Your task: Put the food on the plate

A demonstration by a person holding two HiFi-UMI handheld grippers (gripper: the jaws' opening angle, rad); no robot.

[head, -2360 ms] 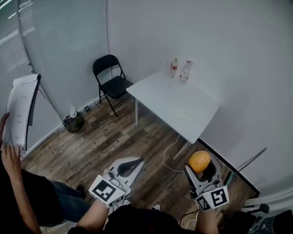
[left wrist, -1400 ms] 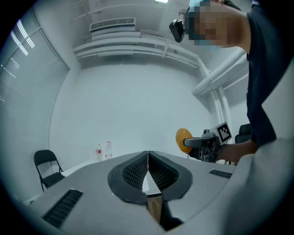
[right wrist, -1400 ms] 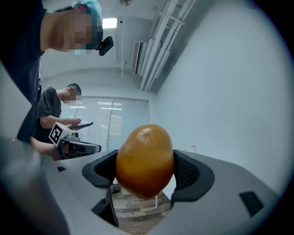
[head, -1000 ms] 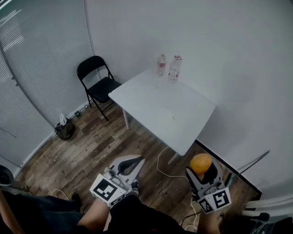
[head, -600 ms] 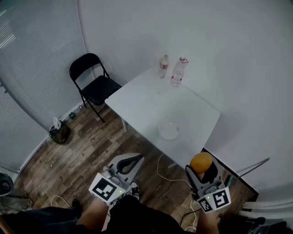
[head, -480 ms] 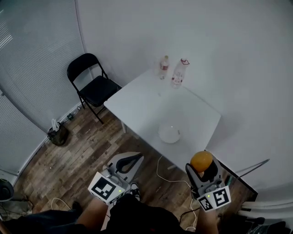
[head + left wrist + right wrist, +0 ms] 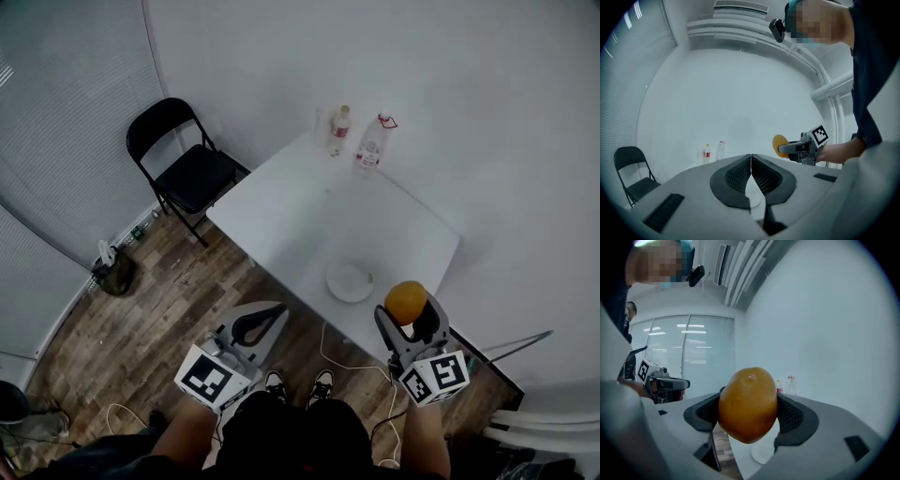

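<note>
An orange fruit (image 7: 406,301) is clamped between the jaws of my right gripper (image 7: 409,309), just off the near right edge of the white table (image 7: 309,206). It fills the right gripper view as the orange (image 7: 748,404). A small white plate (image 7: 350,281) lies on the table near that edge, left of the fruit; the plate (image 7: 764,453) shows below the jaws. My left gripper (image 7: 259,322) hangs shut and empty over the wooden floor, short of the table. In its own view the left gripper (image 7: 751,161) has both pads touching.
Two plastic bottles (image 7: 356,139) stand at the table's far corner against the white wall. A black folding chair (image 7: 183,164) stands left of the table. A white cable (image 7: 337,352) trails on the wooden floor. My shoes (image 7: 300,386) show beneath.
The table and plate have come closer as I walked up. My right gripper with the orange has moved to the table's near edge beside the plate. The person with papers left view.
</note>
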